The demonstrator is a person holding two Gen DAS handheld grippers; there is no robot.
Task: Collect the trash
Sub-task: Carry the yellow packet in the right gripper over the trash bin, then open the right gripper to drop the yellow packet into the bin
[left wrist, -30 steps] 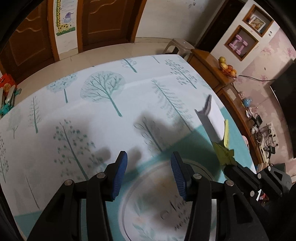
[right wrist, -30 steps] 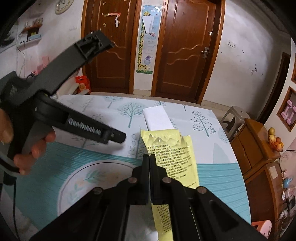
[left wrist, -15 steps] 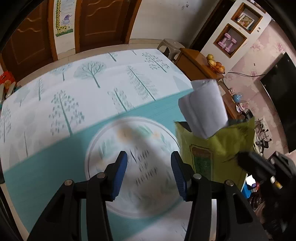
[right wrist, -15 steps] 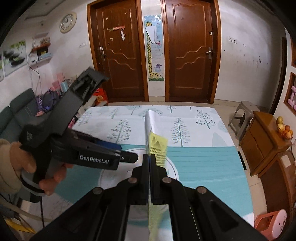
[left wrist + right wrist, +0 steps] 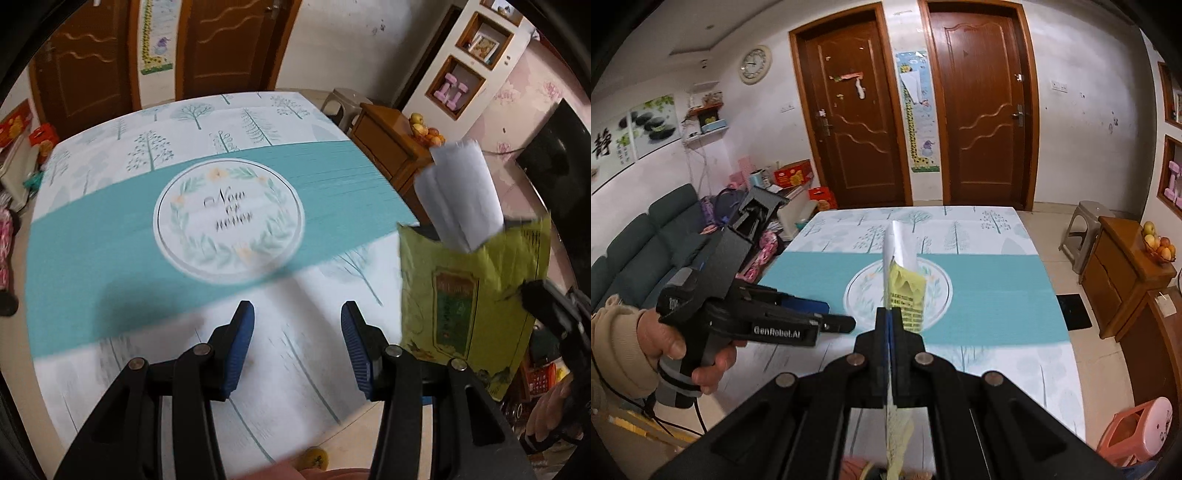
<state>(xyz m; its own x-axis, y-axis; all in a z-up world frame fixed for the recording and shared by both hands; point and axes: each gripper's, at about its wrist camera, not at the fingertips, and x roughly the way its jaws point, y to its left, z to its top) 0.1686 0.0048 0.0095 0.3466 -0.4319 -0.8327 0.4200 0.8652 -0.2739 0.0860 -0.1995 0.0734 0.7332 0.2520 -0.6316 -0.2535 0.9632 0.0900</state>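
My right gripper (image 5: 889,314) is shut on a yellow wrapper (image 5: 905,291) with a folded white paper (image 5: 899,243) sticking out of its top, held up in the air above the mat. In the left wrist view the wrapper (image 5: 469,295) and white paper (image 5: 461,192) hang at the right, with the right gripper (image 5: 532,295) behind them. My left gripper (image 5: 297,317) is open and empty, its blue pads over the near part of the mat. It also shows in the right wrist view (image 5: 846,321), left of the wrapper.
A teal and white tree-print mat (image 5: 110,251) covers the floor. A wooden cabinet (image 5: 1126,269) with fruit stands at the right, a grey stool (image 5: 1086,221) beyond it, a pink stool (image 5: 1137,432) near right. A sofa (image 5: 646,240) and clutter line the left. Doors at the back.
Both grippers have risen and pulled back from the mat. The right gripper has lifted the wrapper and paper higher. The left gripper stays open.
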